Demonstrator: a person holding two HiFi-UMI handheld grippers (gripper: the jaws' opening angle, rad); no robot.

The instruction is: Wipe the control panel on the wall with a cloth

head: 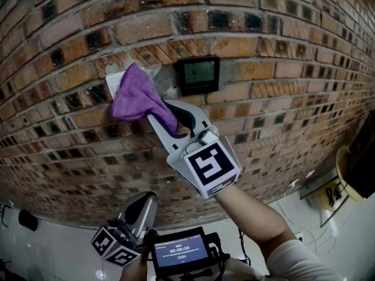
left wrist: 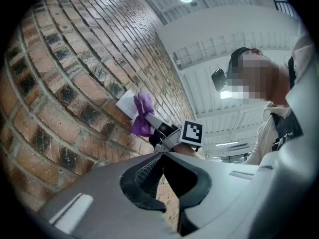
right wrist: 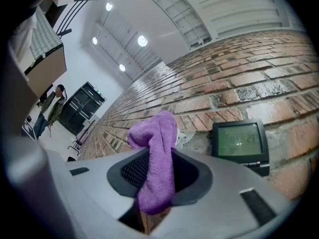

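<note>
Cloth (head: 140, 98): purple; pinched in right tool (right wrist: 154, 180), jaws closed on it; bunched end against brick wall (head: 281, 51), over white plate (head: 112, 82) just left of control panel (head: 198, 74)
Control panel: dark, screen lit; uncovered; cloth beside it, not on it
Left tool (head: 140, 206): low, off the wall; jaws together, nothing in them
Progress: judged wipe of screen face not yet done; cleanliness unreadable

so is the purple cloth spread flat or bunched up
Bunched up: the purple fleecy cloth sits crumpled in the right gripper's closed jaws.
</note>
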